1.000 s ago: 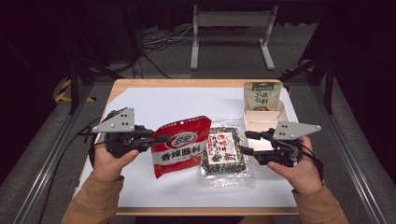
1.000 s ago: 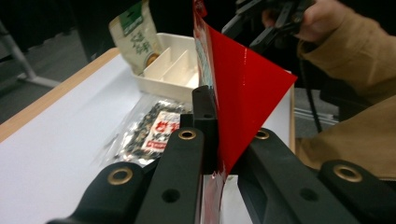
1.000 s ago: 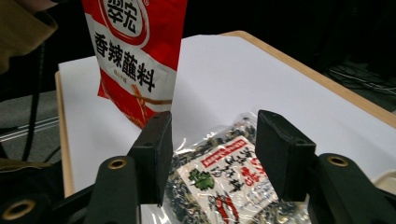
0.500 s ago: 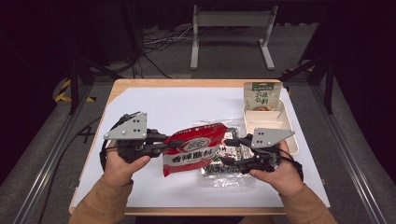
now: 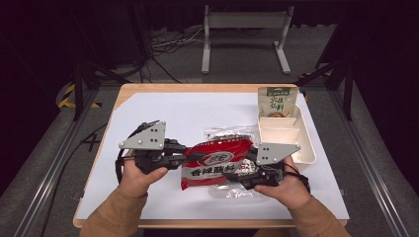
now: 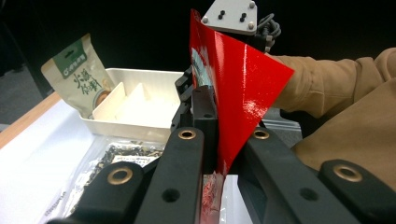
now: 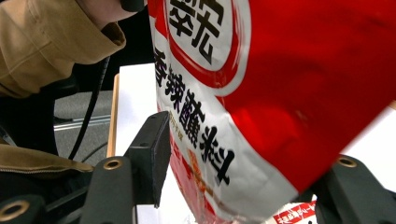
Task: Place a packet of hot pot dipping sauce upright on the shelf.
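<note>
A red seasoning packet [image 5: 217,160] with white label hangs above the table between my two grippers. My left gripper [image 5: 193,159] is shut on its left edge; in the left gripper view the jaws pinch the red packet [image 6: 238,79] edge-on at my left gripper [image 6: 218,154]. My right gripper [image 5: 243,177] sits at the packet's right end. In the right gripper view the red packet [image 7: 289,84] fills the space between the wide-apart jaws of my right gripper [image 7: 252,144], which is open. A clear packet of dark bits [image 5: 228,134] lies flat underneath.
A white divided tray [image 5: 302,148] stands at the right, with a green pouch [image 5: 277,102] leaning at its far end; both tray [image 6: 154,100] and pouch [image 6: 77,74] appear in the left gripper view. White sheet [image 5: 188,113] covers the wooden table.
The red packet has come up off the table in my left gripper and turned lengthwise between the hands. My right gripper has moved left, to the packet's right end.
</note>
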The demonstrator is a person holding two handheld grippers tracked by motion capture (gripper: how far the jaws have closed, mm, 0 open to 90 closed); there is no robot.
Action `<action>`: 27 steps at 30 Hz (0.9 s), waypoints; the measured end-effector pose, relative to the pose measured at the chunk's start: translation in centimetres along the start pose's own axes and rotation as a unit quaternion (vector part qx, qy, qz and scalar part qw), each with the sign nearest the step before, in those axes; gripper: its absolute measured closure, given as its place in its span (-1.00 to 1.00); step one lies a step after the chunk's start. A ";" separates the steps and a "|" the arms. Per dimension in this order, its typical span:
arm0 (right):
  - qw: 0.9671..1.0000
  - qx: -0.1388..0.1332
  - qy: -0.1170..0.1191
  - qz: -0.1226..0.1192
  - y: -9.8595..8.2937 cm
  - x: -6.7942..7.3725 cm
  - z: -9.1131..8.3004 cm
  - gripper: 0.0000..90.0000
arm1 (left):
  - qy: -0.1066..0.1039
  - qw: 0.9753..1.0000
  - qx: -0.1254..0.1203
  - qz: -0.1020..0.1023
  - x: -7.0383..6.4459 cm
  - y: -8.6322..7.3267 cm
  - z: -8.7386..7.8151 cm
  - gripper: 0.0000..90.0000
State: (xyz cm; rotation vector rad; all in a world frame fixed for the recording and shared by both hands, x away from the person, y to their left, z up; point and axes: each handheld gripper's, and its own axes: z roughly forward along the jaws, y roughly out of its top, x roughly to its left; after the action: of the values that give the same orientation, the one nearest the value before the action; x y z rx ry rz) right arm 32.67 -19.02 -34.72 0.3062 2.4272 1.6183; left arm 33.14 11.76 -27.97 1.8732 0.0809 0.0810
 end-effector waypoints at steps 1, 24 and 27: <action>1.000 0.002 0.000 -0.001 -0.1 0.0 0.1 -0.01 | -0.002 1.000 0.001 -0.001 0.0 0.0 0.1 0.97; 0.999 0.010 0.020 -0.044 -1.5 0.3 2.5 0.53 | -0.010 1.000 0.002 -0.007 0.3 -0.5 0.9 0.97; 0.998 0.015 0.033 -0.044 -1.4 0.3 2.3 0.80 | -0.014 1.000 -0.001 -0.010 0.3 -0.6 0.9 0.97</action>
State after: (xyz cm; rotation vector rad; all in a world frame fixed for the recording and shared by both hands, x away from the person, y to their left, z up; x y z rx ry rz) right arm 33.00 -17.44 -36.92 0.1508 2.4793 1.5799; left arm 33.54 11.10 -28.84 1.8711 0.0809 0.0403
